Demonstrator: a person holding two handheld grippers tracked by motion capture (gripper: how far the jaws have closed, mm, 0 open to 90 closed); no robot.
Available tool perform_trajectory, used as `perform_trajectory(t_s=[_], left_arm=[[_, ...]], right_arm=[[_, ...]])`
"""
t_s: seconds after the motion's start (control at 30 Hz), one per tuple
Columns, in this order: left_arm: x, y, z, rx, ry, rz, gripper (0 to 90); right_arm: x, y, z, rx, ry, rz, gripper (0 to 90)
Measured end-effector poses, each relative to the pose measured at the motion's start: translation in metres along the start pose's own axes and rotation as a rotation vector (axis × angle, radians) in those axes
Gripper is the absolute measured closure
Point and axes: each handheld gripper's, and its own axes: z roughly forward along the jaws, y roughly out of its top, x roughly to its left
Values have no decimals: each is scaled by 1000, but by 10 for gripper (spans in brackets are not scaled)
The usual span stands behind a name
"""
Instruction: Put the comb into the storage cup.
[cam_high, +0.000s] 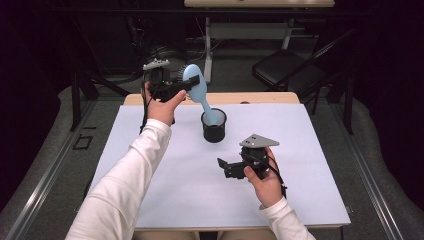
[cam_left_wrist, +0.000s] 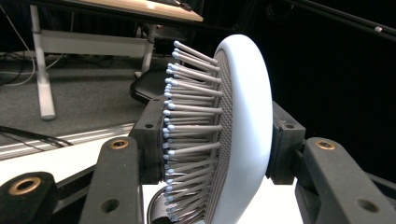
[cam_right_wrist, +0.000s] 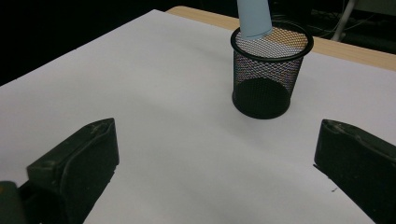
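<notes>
Left gripper view shows hairbrush (cam_left_wrist: 243, 130) bristles (cam_left_wrist: 191, 121), hidden overhead.

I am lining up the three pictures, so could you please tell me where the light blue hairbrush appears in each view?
High view: the hairbrush is upper centre, head in the left gripper, handle slanting into the black mesh cup.
Left gripper view: its bristled head fills the centre, clamped between the jaws.
Right gripper view: its handle tip enters the cup at top centre.
Shared landmark: the white table sheet.
</notes>
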Motion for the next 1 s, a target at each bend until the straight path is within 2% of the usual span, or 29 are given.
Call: perform_trajectory(t_s=[1.0], left_arm=[[-14, 0, 15, -2, 46, 106, 509]], right_arm=[[-1, 0, -1, -4, -2, 4, 0]])
